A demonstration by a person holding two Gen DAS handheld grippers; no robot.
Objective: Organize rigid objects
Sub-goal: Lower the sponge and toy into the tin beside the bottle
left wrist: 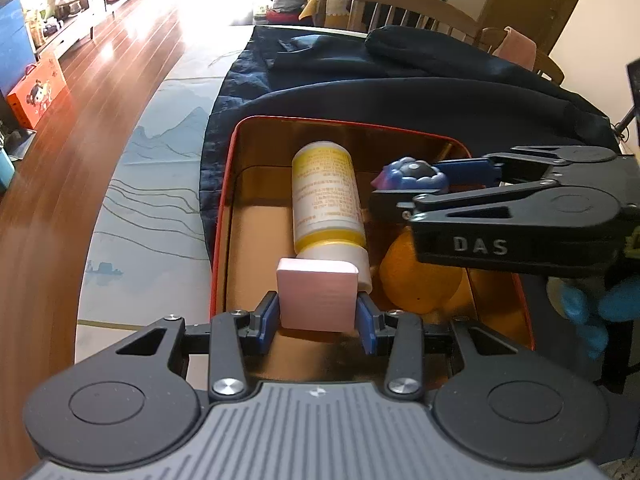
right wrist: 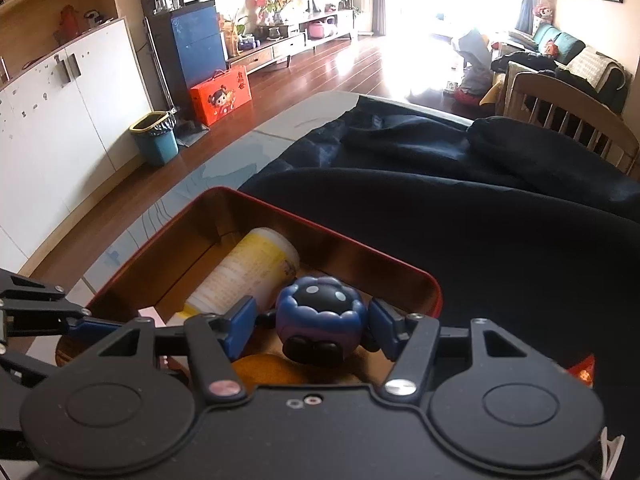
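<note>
From the left wrist camera, the left gripper (left wrist: 318,312) has its blue pads pressed against both sides of a pink block (left wrist: 316,296), clamped and held just above the near end of the red tin (left wrist: 224,216). That same view lays the tin's contents out plainly: a yellow-and-white bottle (left wrist: 326,204) lying on its side along the gold floor, cap end toward the camera and just behind the block, and an orange (left wrist: 416,276) tucked in the near right corner. The right gripper (left wrist: 404,188) comes in from the right, over the orange, carrying a purple toy figure (left wrist: 408,174) in its jaws. A blue-gloved hand (left wrist: 588,312) shows behind it at the right edge.

Switch to the right wrist camera and the toy (right wrist: 320,316) is seen close up: rounded, dark blue with pale dots on top, squeezed between the right gripper's (right wrist: 314,320) two blue pads and hanging over the tin's (right wrist: 434,300) interior. Here the bottle (right wrist: 248,276) is partly hidden behind the left pad, only a sliver of orange (right wrist: 264,368) peeks out below the toy, and only a pink corner of the block (right wrist: 150,314) shows. The tin sits on a table (left wrist: 160,152) with a dark blue cloth (right wrist: 480,232) spread beyond it.
</note>
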